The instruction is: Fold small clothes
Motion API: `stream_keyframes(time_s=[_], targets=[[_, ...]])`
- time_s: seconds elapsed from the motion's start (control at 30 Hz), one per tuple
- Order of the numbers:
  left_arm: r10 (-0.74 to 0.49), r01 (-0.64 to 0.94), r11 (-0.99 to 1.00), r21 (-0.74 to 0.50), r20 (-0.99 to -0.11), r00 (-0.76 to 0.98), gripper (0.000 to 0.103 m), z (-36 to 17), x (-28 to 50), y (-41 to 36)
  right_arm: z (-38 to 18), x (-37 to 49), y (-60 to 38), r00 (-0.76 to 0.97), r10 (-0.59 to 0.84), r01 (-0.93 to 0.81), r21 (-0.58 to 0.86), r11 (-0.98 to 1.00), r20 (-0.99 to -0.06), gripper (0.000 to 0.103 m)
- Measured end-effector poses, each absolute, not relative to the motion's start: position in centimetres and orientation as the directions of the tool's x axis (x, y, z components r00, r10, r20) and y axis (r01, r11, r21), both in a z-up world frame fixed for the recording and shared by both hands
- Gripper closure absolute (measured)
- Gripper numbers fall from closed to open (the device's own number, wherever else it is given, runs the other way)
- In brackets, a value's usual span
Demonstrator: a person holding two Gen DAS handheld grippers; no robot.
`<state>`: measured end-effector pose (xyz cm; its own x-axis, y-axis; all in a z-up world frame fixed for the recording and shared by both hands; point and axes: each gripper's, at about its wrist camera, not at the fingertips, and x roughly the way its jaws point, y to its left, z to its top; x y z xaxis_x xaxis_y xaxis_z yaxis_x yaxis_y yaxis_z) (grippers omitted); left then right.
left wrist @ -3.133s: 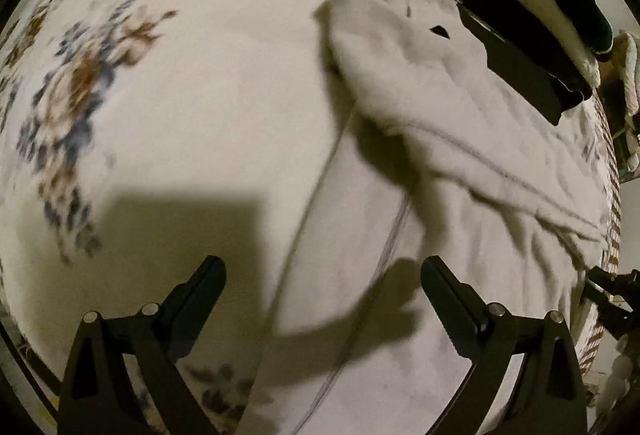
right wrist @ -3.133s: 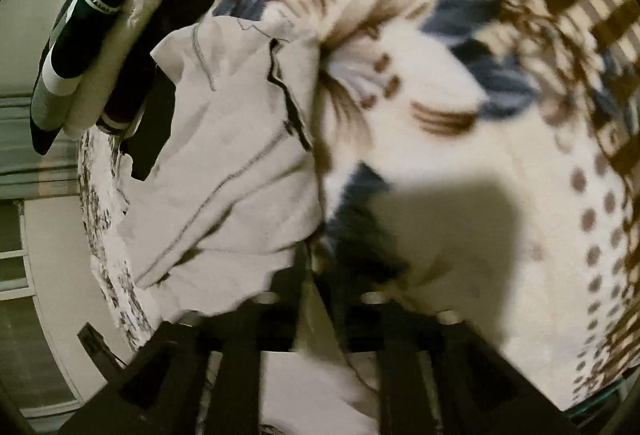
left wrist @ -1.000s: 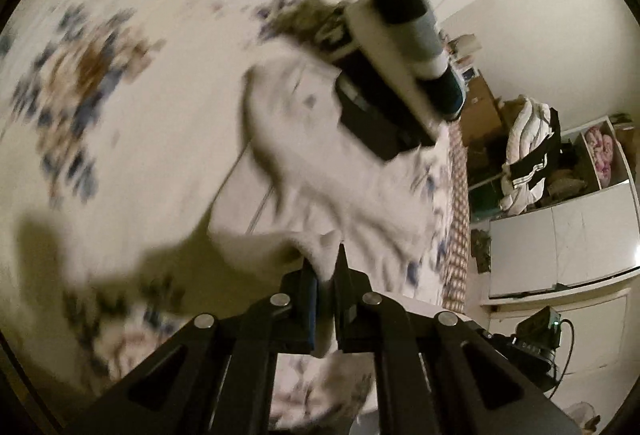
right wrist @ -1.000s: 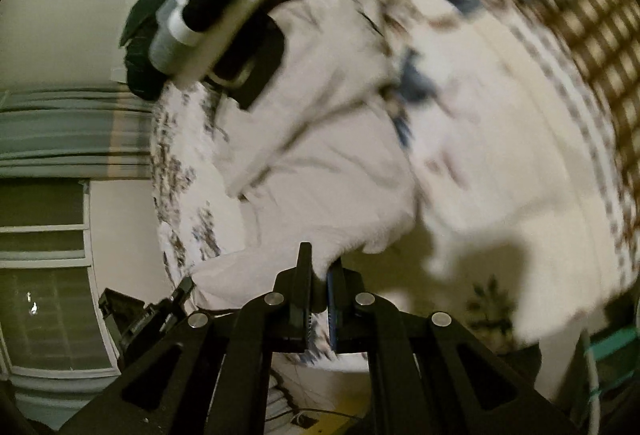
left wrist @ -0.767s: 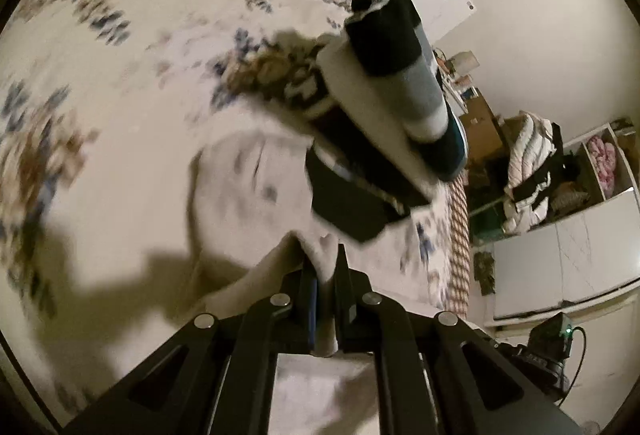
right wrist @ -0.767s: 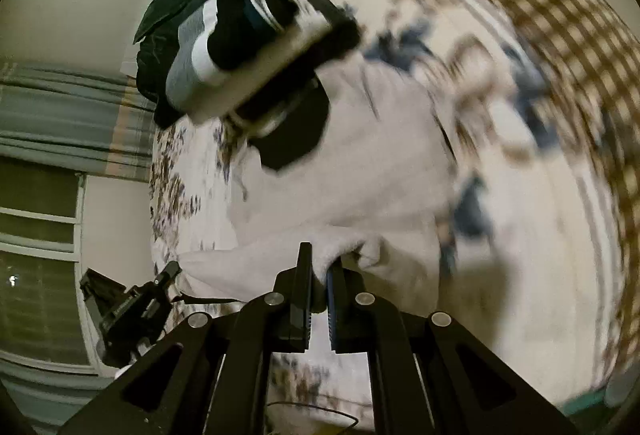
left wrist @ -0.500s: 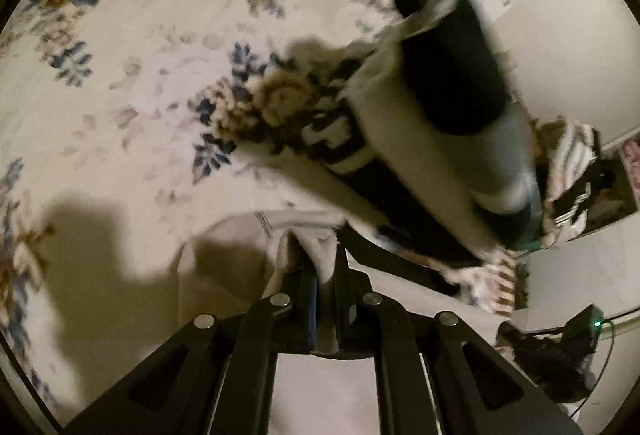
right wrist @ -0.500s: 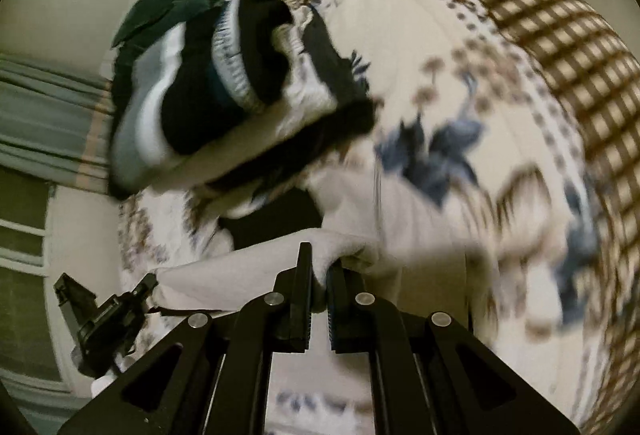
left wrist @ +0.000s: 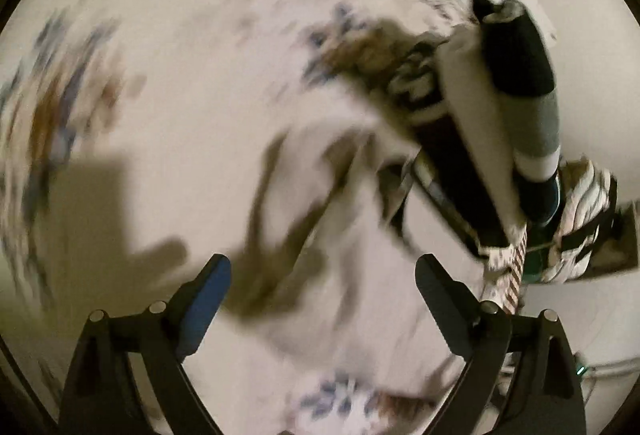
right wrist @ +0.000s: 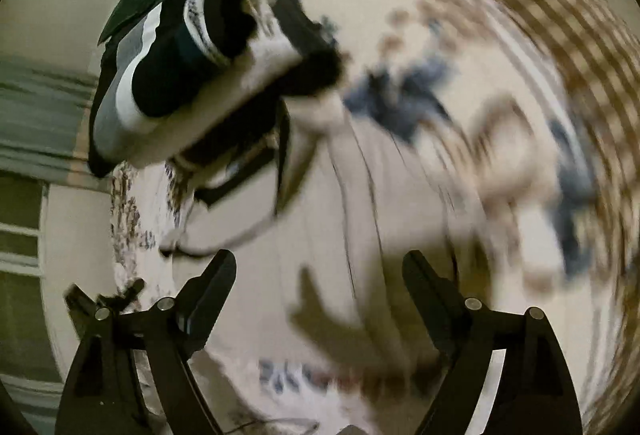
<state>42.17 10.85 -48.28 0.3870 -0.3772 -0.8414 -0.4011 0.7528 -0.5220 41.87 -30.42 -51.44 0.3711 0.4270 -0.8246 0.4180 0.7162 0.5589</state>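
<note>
Floral fleece is seen across both views: one blanket (left wrist: 168,83) covers the bed, with a checked border visible in the right view. On it, one white garment (left wrist: 360,255) is laid flat, just below both grippers and reaching up to the stack. One stack of folded clothes (right wrist: 172,75), dark and white layers, is set at the garment's far edge, touching or overlapping it; blur keeps the layers from being counted. Two grippers are counted. The left gripper (left wrist: 322,295) is held with its jaws spread wide and nothing between them; the right gripper (right wrist: 318,291) is likewise spread and empty, above the cloth. A fold is judged to be just laid down, with the garment released. The next move is judged to call for a fresh pinch on an edge or corner of the garment, so that a further fold can be made or the piece carried to the stack.
</note>
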Motion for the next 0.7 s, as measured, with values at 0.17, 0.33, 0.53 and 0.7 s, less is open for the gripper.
stream_keyframes(time_s=[0.17, 0.33, 0.53, 0.7], targets=[[-0.518, -0.558, 0.534, -0.635, -0.768, 0.377, 0.009, -54.0, 38.1, 10.2, -56.3, 35.4, -28.8, 0.333, 0.550, 0.561, 0.630, 0.537, -0.766, 0.016], [-0.497, -0.577, 0.490, -0.653, -0.753, 0.431, 0.009, -55.7, 38.9, 8.9, -61.6, 33.9, -28.3, 0.446, 0.612, 0.619, 0.719, 0.317, -0.654, 0.016], [-0.391, -0.565, 0.542, -0.622, -0.782, 0.485, 0.060, -55.4, 40.3, 9.0, -63.5, 34.6, -28.8, 0.573, 0.559, 0.609, 0.768, 0.199, -0.600, 0.050], [-0.358, -0.476, 0.638, -0.605, -0.780, 0.513, 0.085, -53.5, 39.8, 8.7, -63.4, 34.8, -29.0, 0.582, 0.524, 0.617, 0.757, 0.215, -0.622, 0.085]])
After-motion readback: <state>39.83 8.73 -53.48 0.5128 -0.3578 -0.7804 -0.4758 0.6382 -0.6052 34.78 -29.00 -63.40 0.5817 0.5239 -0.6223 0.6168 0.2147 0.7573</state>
